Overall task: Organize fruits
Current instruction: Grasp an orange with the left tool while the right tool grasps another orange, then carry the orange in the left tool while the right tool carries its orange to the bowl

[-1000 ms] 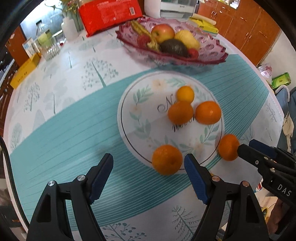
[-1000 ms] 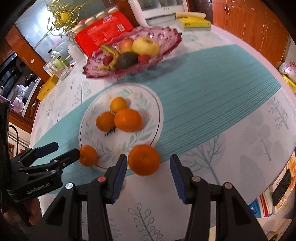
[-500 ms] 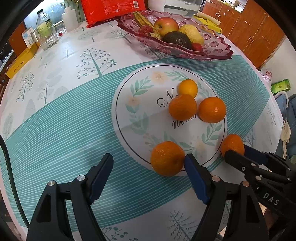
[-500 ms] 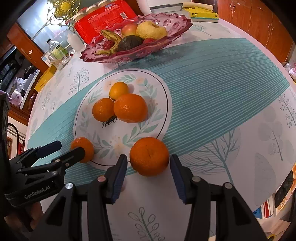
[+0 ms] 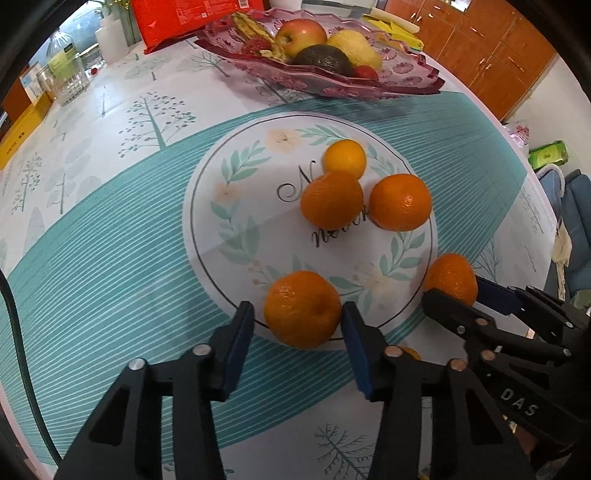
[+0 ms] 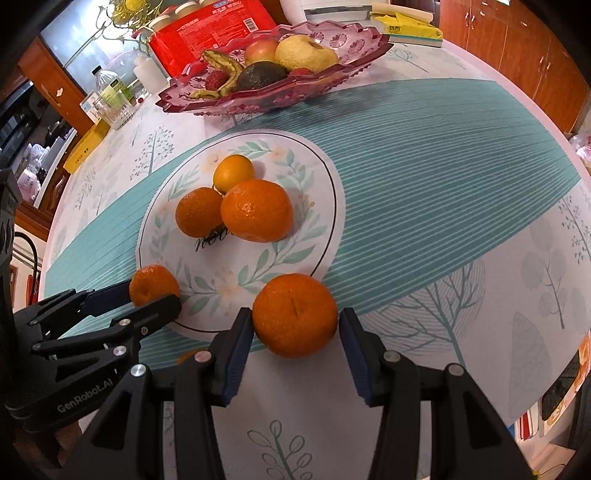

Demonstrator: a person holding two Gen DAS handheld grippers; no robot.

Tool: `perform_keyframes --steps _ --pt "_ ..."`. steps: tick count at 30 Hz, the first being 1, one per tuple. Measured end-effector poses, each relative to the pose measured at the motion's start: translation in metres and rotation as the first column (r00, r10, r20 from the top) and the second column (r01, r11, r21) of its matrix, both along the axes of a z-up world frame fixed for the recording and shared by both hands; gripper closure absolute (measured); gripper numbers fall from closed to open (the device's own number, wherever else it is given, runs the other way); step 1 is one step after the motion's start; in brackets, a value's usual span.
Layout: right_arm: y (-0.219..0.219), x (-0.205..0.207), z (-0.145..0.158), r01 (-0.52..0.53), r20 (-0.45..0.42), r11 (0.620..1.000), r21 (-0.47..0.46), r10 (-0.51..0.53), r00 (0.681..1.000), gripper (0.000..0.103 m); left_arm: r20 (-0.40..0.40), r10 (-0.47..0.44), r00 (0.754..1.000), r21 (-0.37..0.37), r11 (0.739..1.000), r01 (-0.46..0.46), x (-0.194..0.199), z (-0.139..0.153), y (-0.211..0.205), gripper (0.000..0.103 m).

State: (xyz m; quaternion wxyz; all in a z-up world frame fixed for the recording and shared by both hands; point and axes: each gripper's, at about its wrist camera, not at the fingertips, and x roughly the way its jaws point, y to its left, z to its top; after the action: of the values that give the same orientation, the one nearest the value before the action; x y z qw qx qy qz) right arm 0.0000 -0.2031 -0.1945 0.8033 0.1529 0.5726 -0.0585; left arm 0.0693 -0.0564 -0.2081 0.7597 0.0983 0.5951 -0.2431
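Note:
A white floral plate [image 5: 240,206] [image 6: 306,229] lies on the teal-striped tablecloth with three mandarins [image 5: 332,199] bunched near its middle. A fourth mandarin [image 5: 302,309] rests on the plate's near rim, between the fingers of my left gripper [image 5: 297,317]. Its jaws are closing: the right pad touches the fruit, and a thin gap shows at the left pad. My right gripper [image 6: 295,321] is shut on a larger mandarin [image 6: 295,315] at the plate's other near edge. Each gripper also appears in the other's view: right gripper [image 5: 454,291], left gripper [image 6: 151,295].
A pink glass fruit bowl [image 5: 406,77] [image 6: 351,40] with apple, pear, avocado and banana stands behind the plate. A red package [image 5: 184,14], a glass jar [image 5: 68,77] and a white bottle [image 5: 110,40] stand at the back left. The table edge curves close on the right.
My left gripper's fingers have drawn in from wide apart to close around the mandarin on the rim. Both grippers have come lower toward the table. The right grip is unchanged.

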Motion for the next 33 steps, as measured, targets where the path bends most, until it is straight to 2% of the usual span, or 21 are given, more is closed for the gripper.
perform_keyframes --steps 11,18,27,33 --pt "0.005 0.004 0.0 -0.025 -0.014 0.999 -0.037 0.025 1.0 0.058 -0.013 -0.01 1.0 -0.012 1.0 0.009 0.003 -0.001 0.001 0.064" --pt "0.009 0.005 0.01 -0.036 0.01 0.999 -0.038 0.036 0.999 0.058 0.015 -0.024 1.0 -0.025 0.999 0.025 0.007 0.015 -0.001 0.064" --pt "0.007 0.011 0.06 -0.036 0.116 0.998 -0.044 0.041 0.992 0.058 0.093 -0.027 0.995 -0.051 0.998 0.032 0.019 0.063 -0.007 0.064" --pt "0.002 0.016 0.1 -0.027 0.193 0.999 -0.038 0.033 0.981 0.058 0.16 -0.012 0.987 -0.067 0.997 0.024 0.03 0.107 -0.01 0.064"
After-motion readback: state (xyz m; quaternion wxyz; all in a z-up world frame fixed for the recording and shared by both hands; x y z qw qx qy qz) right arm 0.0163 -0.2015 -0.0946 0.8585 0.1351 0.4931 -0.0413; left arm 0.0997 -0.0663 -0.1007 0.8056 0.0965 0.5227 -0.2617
